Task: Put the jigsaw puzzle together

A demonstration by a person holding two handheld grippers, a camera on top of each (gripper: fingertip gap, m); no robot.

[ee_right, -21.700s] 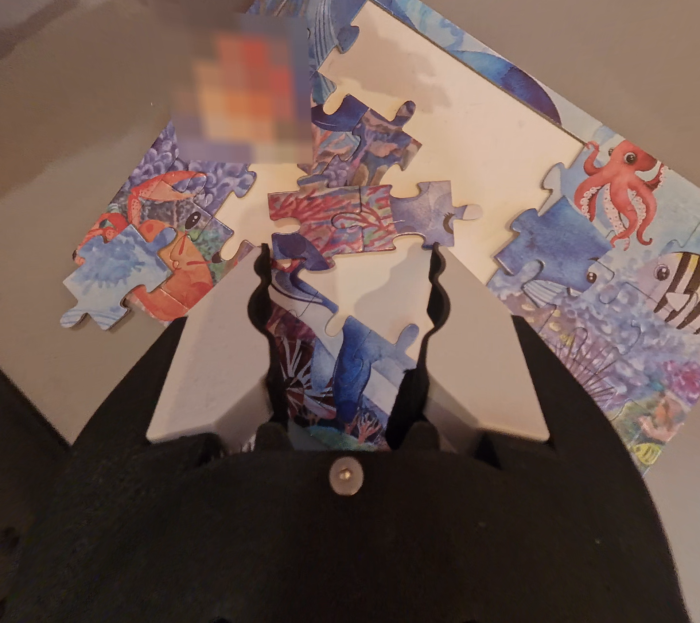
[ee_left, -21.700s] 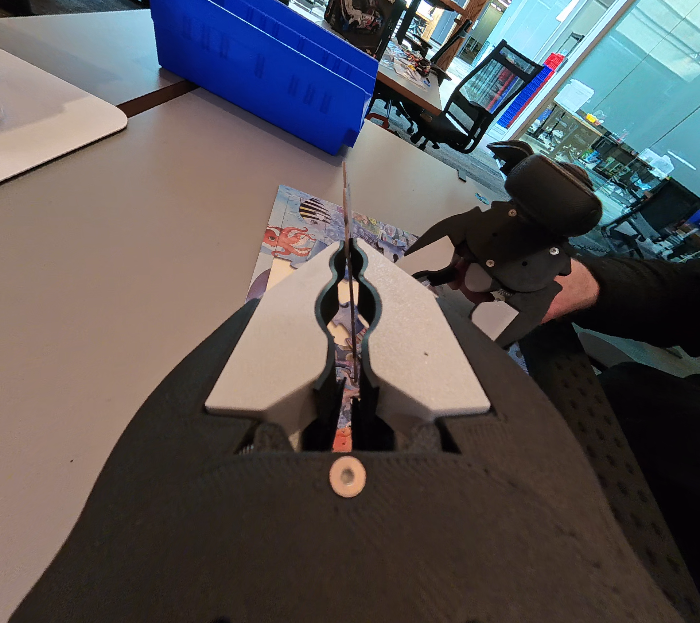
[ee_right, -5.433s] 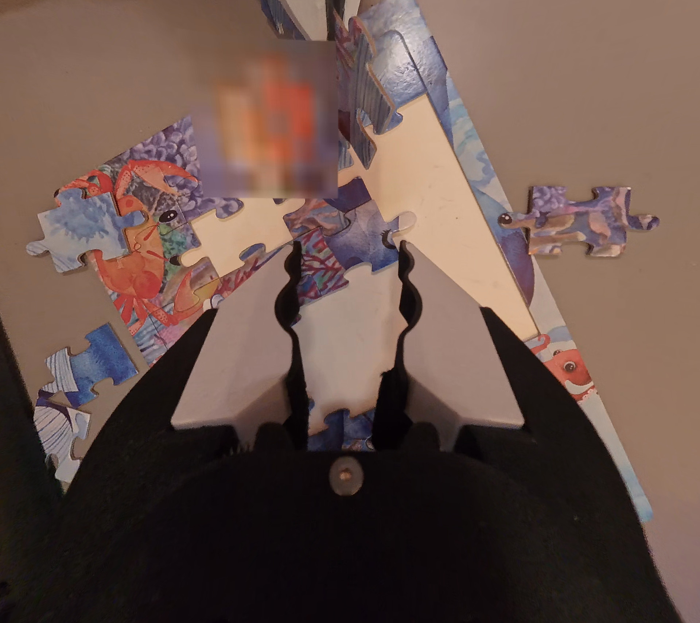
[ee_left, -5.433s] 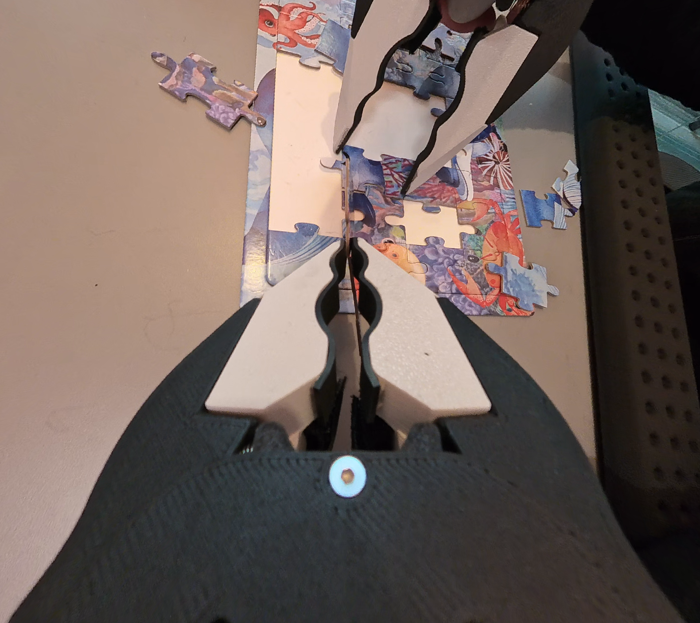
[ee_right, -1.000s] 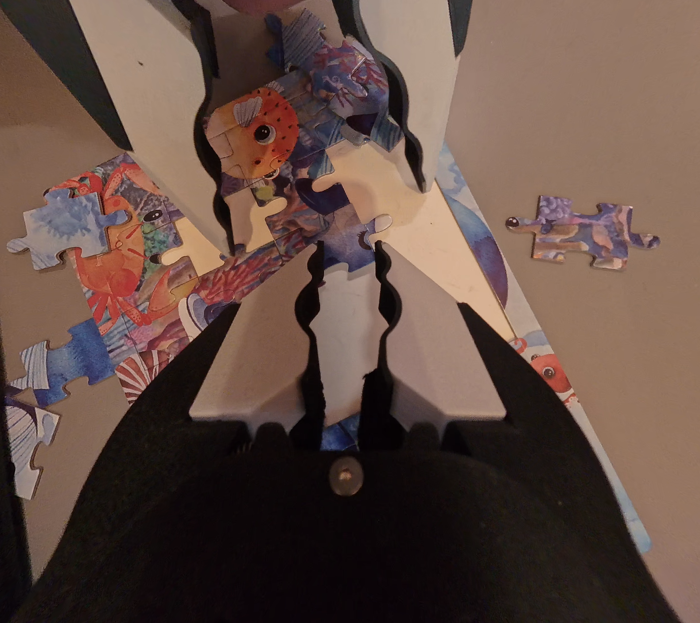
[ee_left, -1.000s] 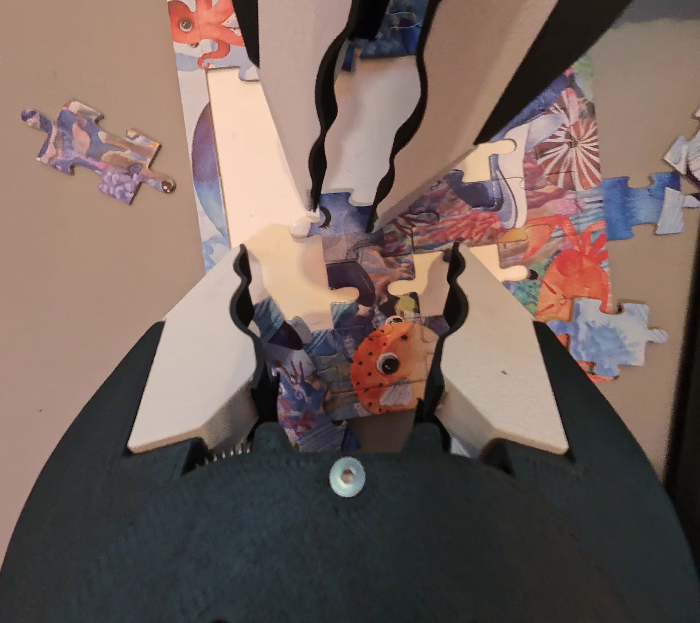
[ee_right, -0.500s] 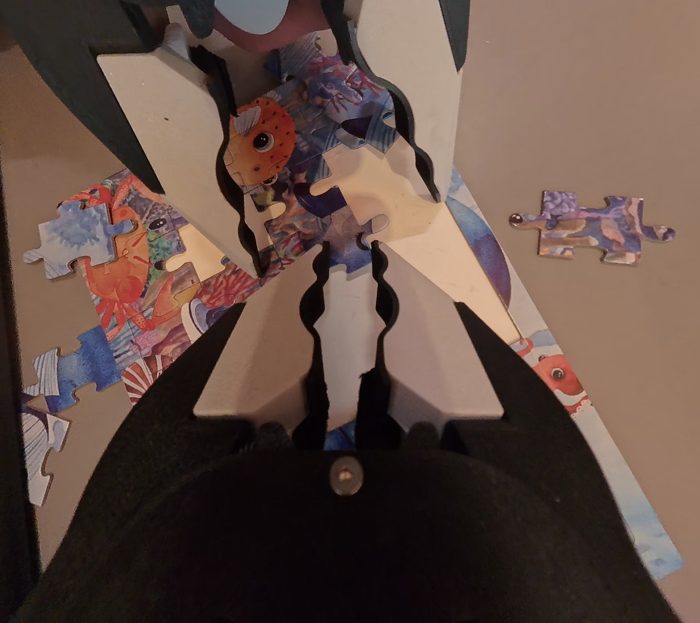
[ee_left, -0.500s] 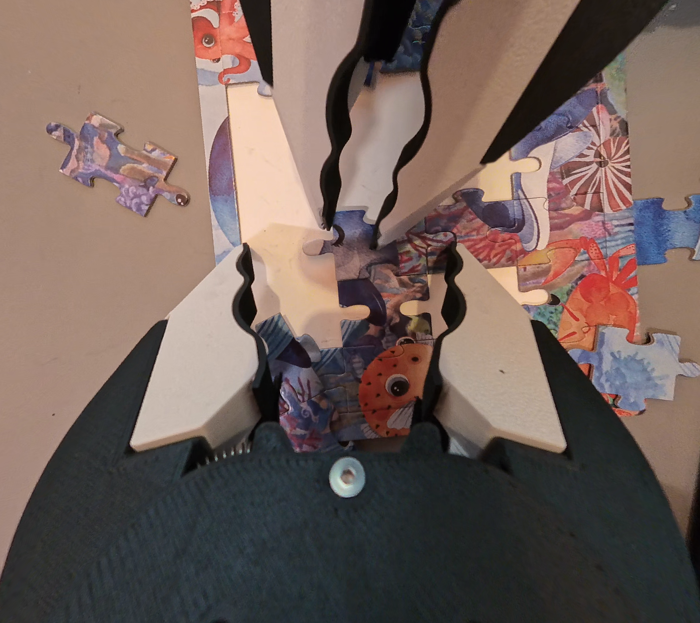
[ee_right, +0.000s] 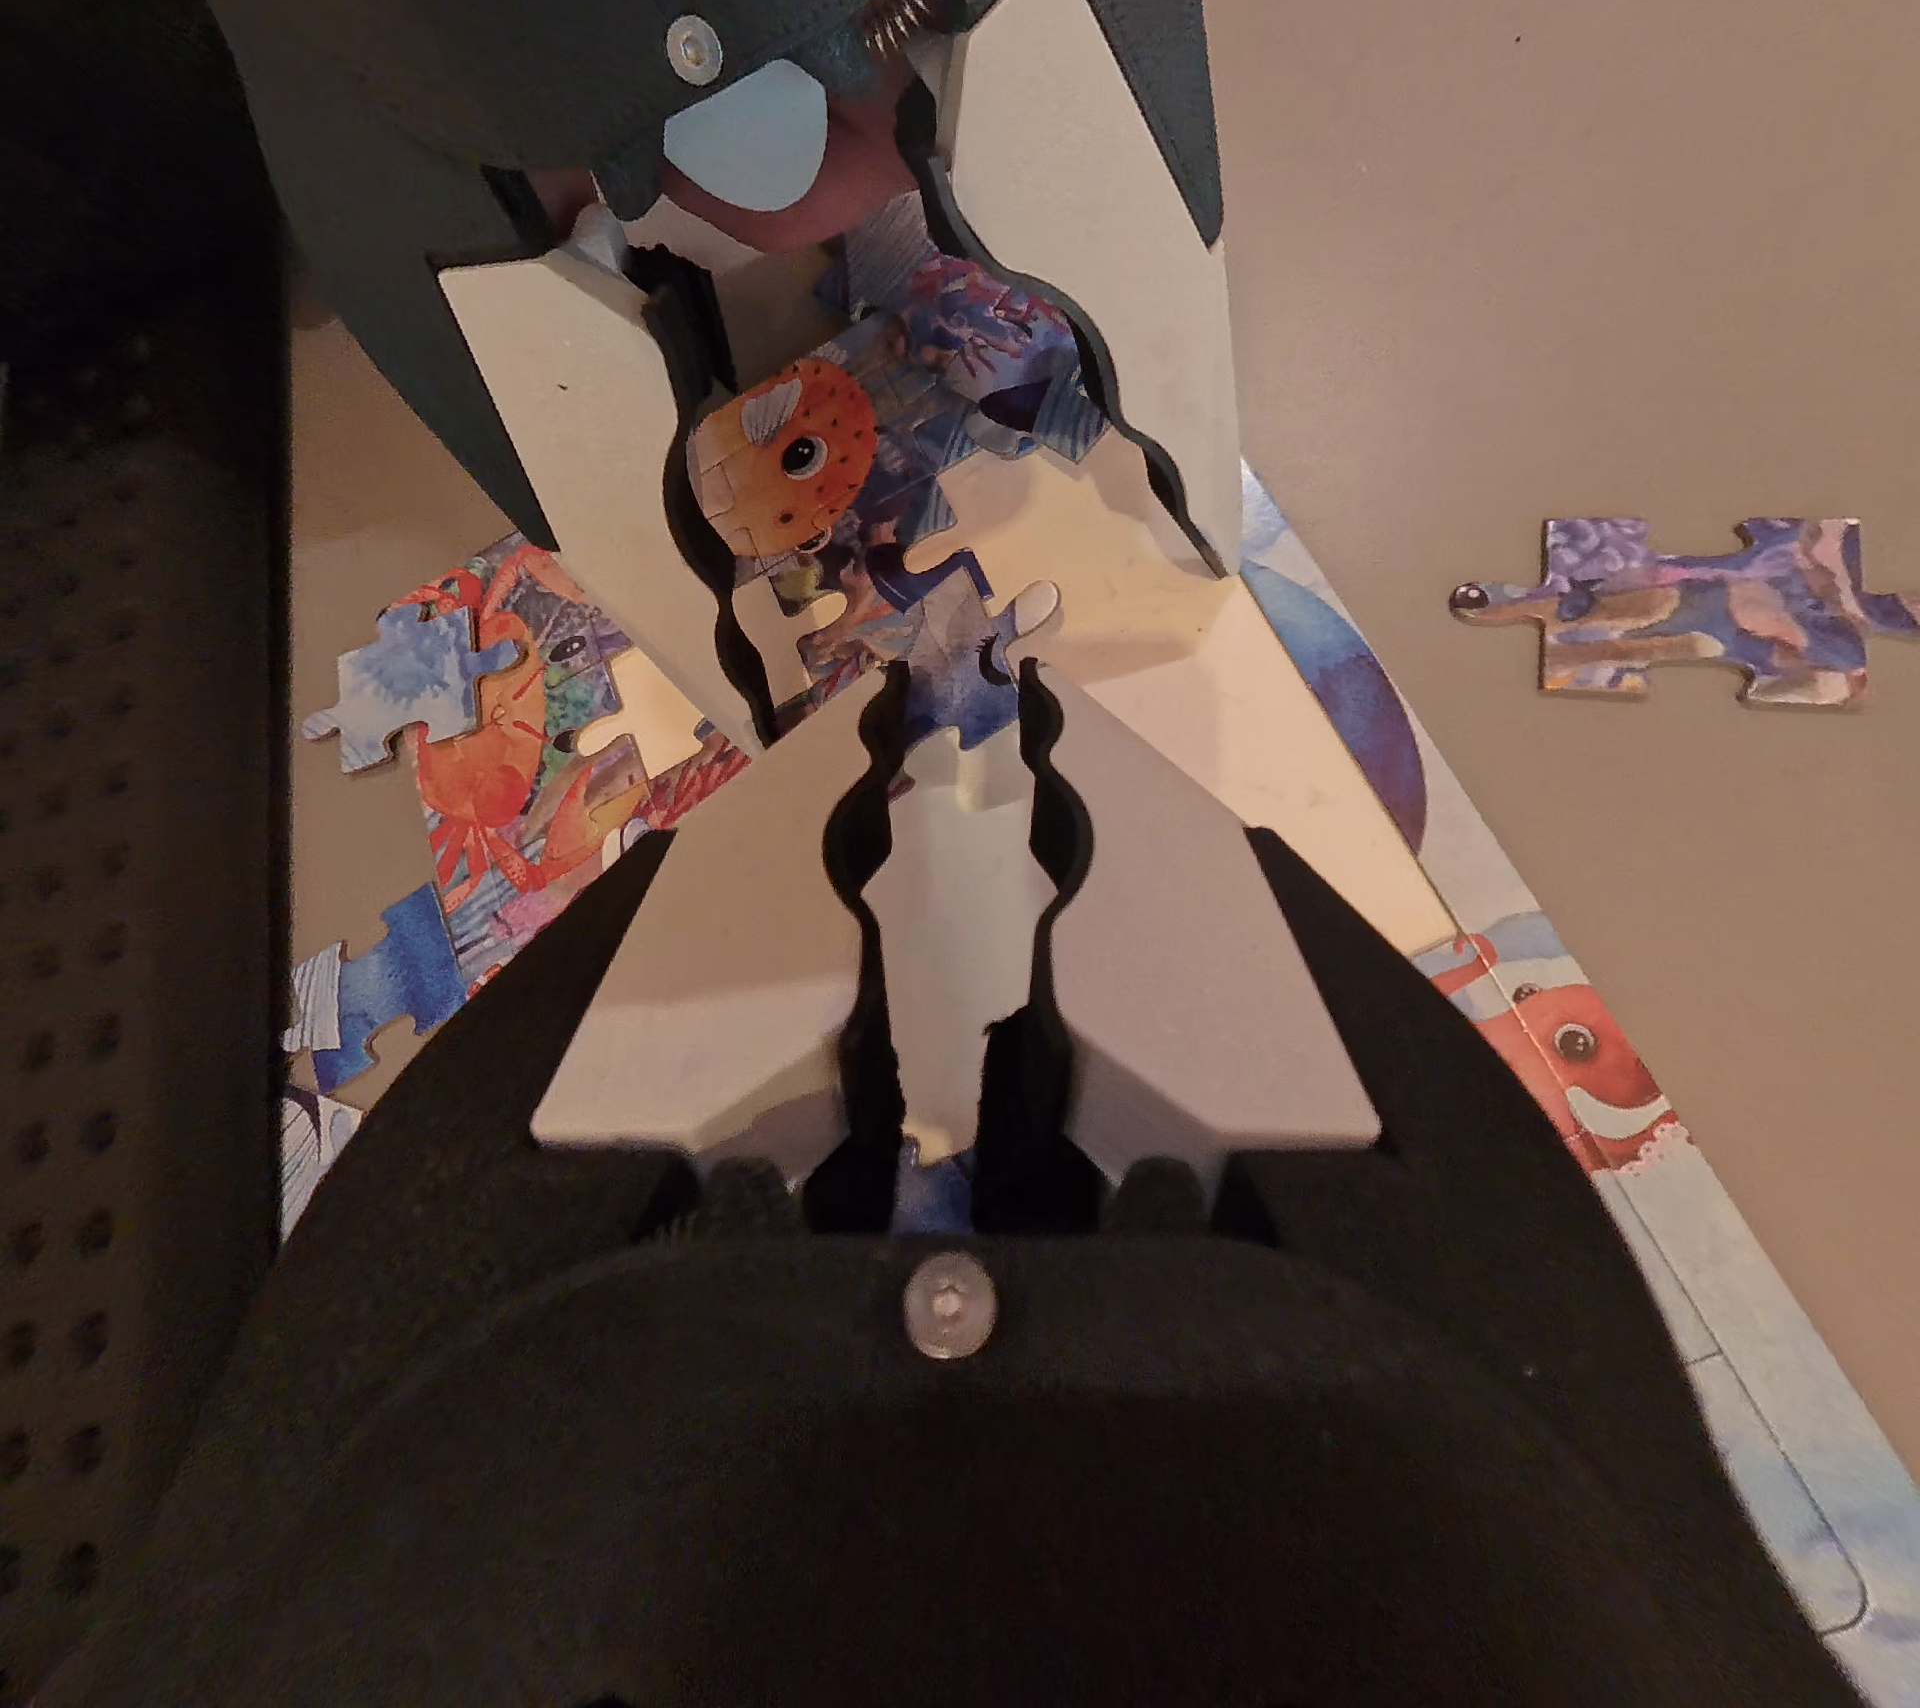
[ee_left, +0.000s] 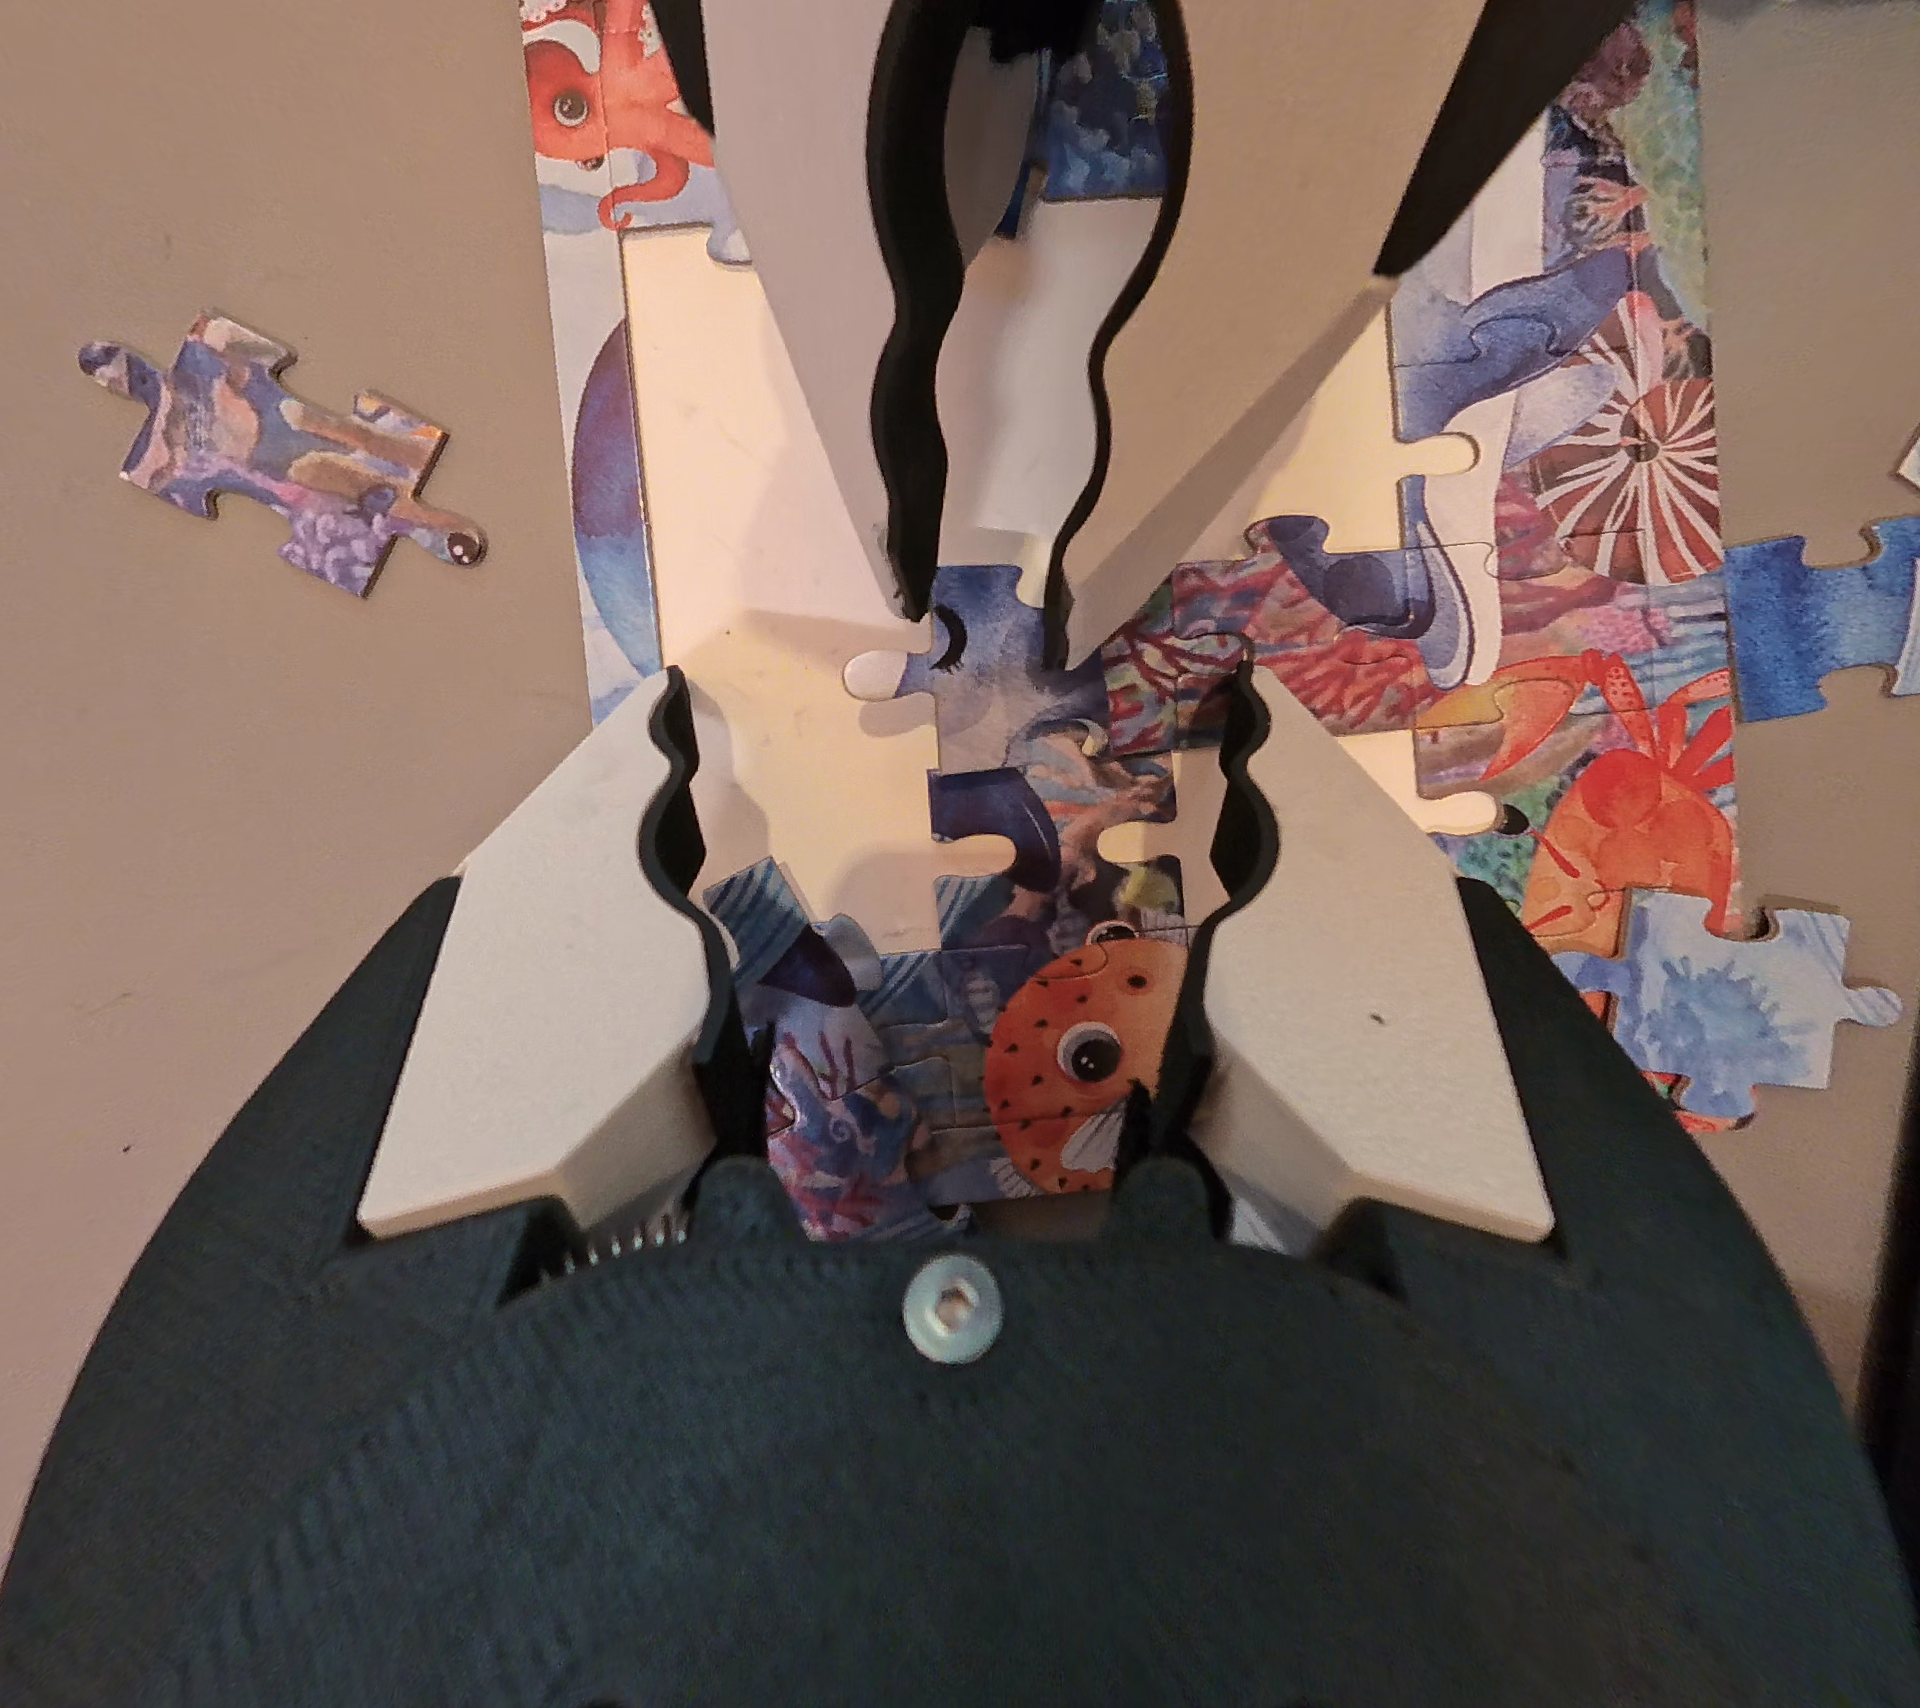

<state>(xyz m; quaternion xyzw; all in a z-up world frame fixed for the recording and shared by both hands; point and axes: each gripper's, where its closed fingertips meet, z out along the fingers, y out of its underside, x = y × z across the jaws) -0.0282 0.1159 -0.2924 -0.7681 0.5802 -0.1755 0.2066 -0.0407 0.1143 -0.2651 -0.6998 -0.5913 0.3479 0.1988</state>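
Over the last half second little shifts in position, but the scene has tightened: the left gripper [ee_left: 956, 692], which five seconds ago was pinched on a piece held edge-on, now stands with its jaws wide apart and empty over the puzzle tray [ee_left: 727, 432], and the blue and coral piece [ee_left: 1023, 702] it carried lies flat in the tray, joined in a column above the orange pufferfish [ee_left: 1081, 1045]. The right gripper [ee_right: 956, 671] has narrowed its jaws a little more than a second ago; they are not closed, and their tips sit at either side of the top tab of that blue piece, touching or just short of it; I cannot tell which. It reads as a nudge or press to seat the piece, not a pickup. For the task this means one more piece is in, or nearly in, though much of the cream tray floor is bare, so I judge the puzzle about half done. Loose pieces wait outside: a purple and tan double piece [ee_left: 281, 453] on the table [ee_left: 260, 827] to the left of the tray, well apart from it, and a pale blue piece [ee_left: 1745, 1014] overlapping the crab [ee_left: 1621, 806] corner at the right edge.
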